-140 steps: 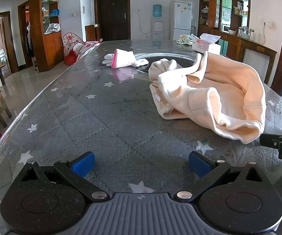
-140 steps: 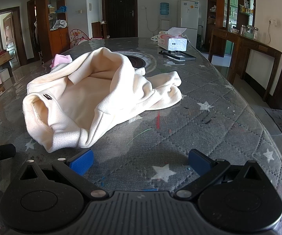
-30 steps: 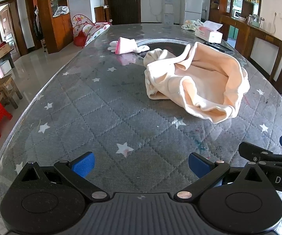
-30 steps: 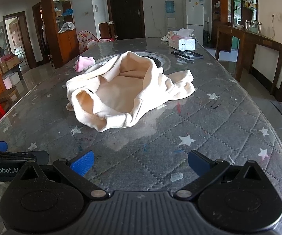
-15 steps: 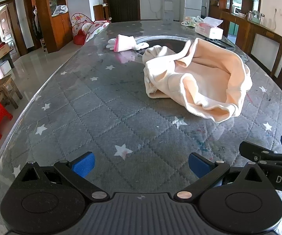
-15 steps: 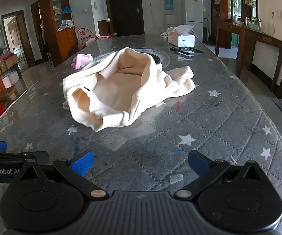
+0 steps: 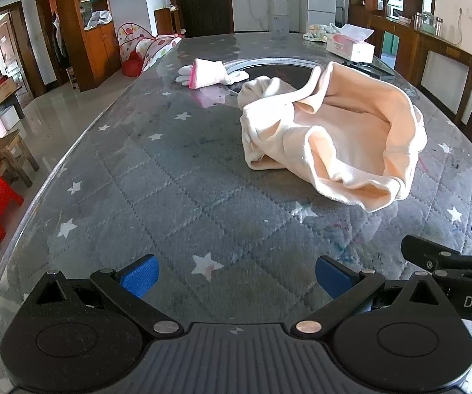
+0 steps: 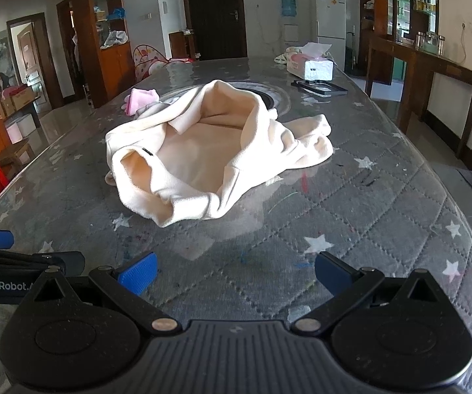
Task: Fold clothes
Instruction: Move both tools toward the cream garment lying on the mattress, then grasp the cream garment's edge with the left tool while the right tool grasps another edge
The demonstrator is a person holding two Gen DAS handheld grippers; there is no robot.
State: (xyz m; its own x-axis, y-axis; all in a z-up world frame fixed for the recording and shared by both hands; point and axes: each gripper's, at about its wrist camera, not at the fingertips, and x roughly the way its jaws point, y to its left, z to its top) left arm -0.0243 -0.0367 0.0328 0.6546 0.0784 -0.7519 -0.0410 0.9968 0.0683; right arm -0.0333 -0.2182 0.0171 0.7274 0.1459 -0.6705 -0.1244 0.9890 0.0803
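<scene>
I have drawn both tools back: the crumpled cream fleece garment now lies farther off on the grey quilted star-print surface, untouched and unfolded. My left hand-held gripper and right hand-held gripper both stand apart, empty. Folding hasn't begun; I judge an approach comes next.
</scene>
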